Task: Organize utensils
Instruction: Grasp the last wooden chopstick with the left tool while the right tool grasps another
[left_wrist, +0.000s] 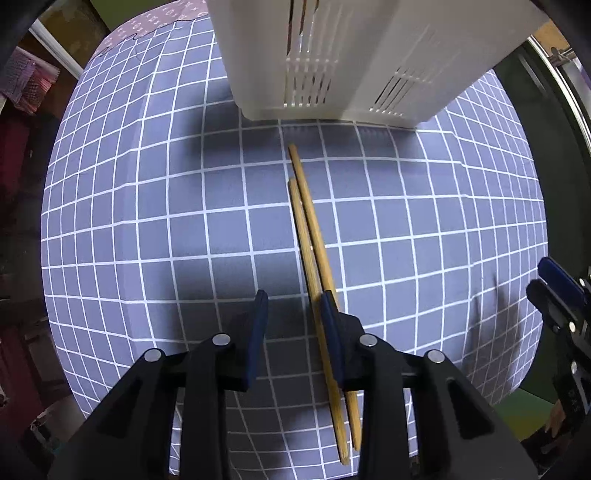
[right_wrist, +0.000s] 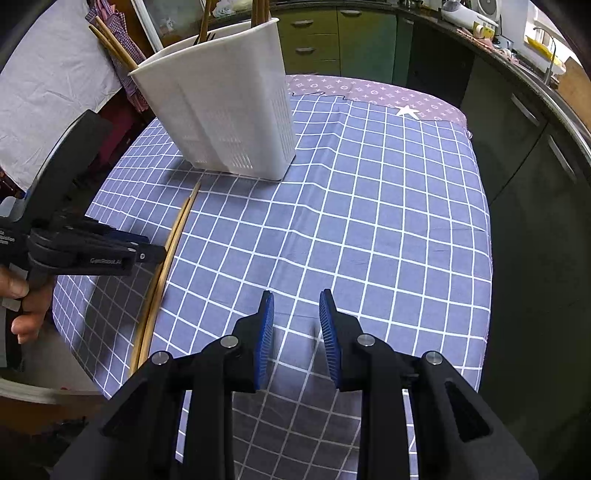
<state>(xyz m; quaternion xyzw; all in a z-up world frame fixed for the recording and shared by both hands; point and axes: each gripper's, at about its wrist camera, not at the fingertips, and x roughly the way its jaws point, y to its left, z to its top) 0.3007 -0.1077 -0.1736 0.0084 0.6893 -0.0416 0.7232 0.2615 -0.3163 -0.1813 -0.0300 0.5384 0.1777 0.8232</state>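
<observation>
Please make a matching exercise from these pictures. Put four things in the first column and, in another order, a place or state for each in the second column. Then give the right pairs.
Things
1. chopsticks
2. holder
3. left gripper
4. right gripper

Places or states
A. open over bare cloth, nothing between its fingers
B. lying flat on the cloth, side by side
C. open, low over the chopsticks
D. standing on the cloth, with utensils sticking out at the top

Pairs: 1-B, 2-D, 3-C, 4-A
</observation>
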